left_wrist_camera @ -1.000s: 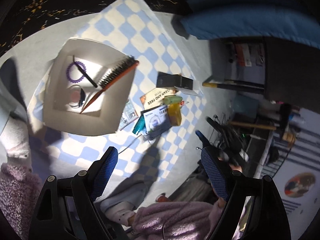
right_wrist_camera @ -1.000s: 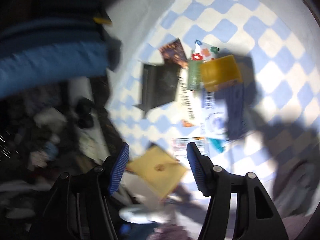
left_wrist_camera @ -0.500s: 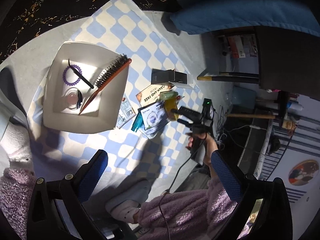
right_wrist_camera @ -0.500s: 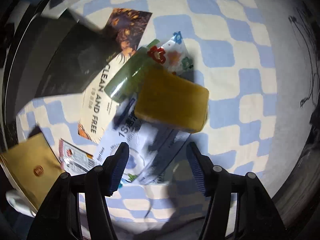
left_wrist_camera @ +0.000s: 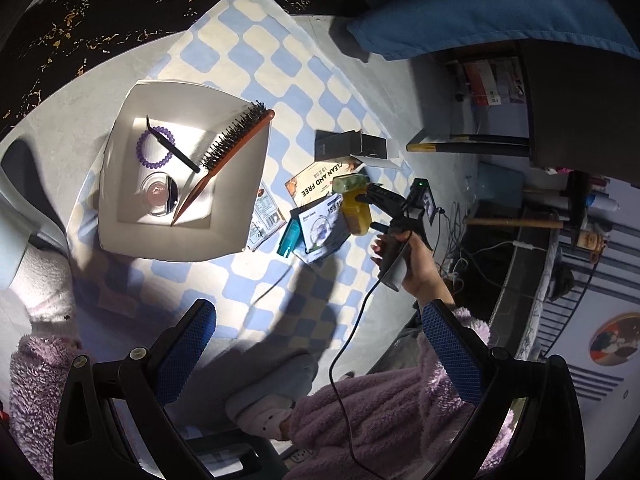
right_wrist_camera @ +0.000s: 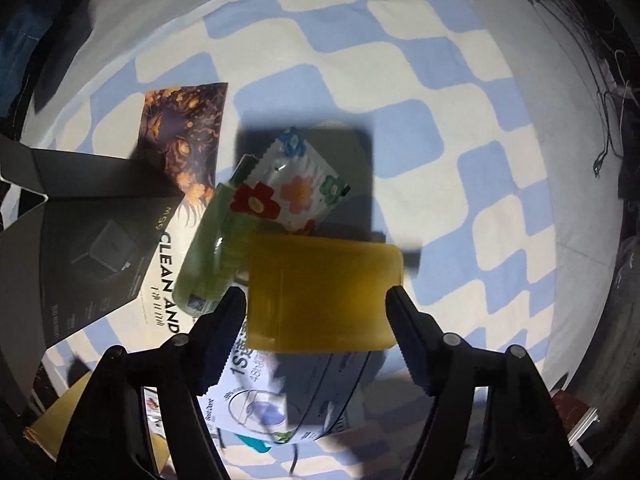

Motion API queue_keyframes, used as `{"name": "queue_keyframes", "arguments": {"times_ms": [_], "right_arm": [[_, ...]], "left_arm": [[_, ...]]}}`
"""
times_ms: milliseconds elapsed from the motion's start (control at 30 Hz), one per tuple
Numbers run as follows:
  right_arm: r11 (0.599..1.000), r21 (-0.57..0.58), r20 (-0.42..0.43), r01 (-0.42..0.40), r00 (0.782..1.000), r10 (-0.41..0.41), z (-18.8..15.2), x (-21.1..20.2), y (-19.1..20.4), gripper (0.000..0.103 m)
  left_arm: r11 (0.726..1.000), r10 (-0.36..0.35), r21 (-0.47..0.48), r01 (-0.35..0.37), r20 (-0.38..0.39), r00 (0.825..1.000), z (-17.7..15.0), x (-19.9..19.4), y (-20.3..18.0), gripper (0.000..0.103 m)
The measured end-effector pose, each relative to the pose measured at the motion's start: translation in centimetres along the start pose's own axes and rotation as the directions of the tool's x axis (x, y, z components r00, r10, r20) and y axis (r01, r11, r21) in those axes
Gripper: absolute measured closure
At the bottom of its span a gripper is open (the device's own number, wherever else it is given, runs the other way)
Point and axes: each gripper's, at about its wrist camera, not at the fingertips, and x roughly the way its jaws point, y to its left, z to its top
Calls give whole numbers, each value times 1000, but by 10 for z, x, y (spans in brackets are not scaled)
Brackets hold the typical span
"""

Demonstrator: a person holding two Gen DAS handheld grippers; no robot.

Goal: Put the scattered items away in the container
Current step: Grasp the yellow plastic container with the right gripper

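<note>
Straddling the yellow block (right_wrist_camera: 324, 292) at the heap's right edge, the right gripper (right_wrist_camera: 316, 300) points down at it, and its jaws have just been opening wider. The block sits between the pads. The left pad looks to be at the block's edge and the right tip at its corner, but they do not look to be squeezing yet, so I read it as lined up, not grasped.

The tidying looks partly done. The white box (left_wrist_camera: 120, 216) already holds a brush (left_wrist_camera: 228, 148), a purple hair tie (left_wrist_camera: 154, 148), a black stick (left_wrist_camera: 172, 148) and a small round case (left_wrist_camera: 158, 196).

Left on the checked cloth (left_wrist_camera: 256, 60), just beside the box, are the block, a green bottle (right_wrist_camera: 208, 248), a flowered sachet (right_wrist_camera: 296, 184), a leaflet (right_wrist_camera: 168, 312), a black carton (left_wrist_camera: 348, 146), a mask packet (left_wrist_camera: 320, 228), a teal piece (left_wrist_camera: 290, 238) and a small packet (left_wrist_camera: 264, 220) against the box wall.

The left gripper (left_wrist_camera: 316, 356) hangs well back above the cloth, jaws spread wide with nothing between them.
</note>
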Motion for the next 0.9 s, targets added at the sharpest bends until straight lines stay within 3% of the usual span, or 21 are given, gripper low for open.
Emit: {"name": "queue_keyframes", "arguments": {"times_ms": [133,200,267,400,500,633,733,900], "right_arm": [[998,-44,-22,43,999,-44,1,5,-5,23],[984,-139,-52,113,991,-121,-2,7,0,28],[958,-241,-30,158,985,-170,-8,4,6,45],[951,-264,-9,162,985,-170,-21,0,-2,48],[961,-241,-30,135,989,-146,-26,3,-21,35],[984,-156,-57,87,994,-97,-30,9,-59,29],[997,-72,-112,29,993,-37,-31,19,-88,17],[996,-77,-112,53,992,-61,-31,22,-100,14]], "left_arm": [[1000,3,4,-3,-14,1000,2,4,-2,0],[1000,-17,23,17,-15,1000,3,4,-6,0],[998,-44,39,44,-7,999,4,2,-10,0],[998,-52,21,52,2,999,2,4,-1,0],[999,-32,-16,32,-8,999,0,11,11,0],[1000,-16,-26,16,-9,1000,-1,10,13,0],[999,-34,-19,34,5,999,0,8,6,0],[998,-64,-21,63,-16,998,2,14,4,0]]}}
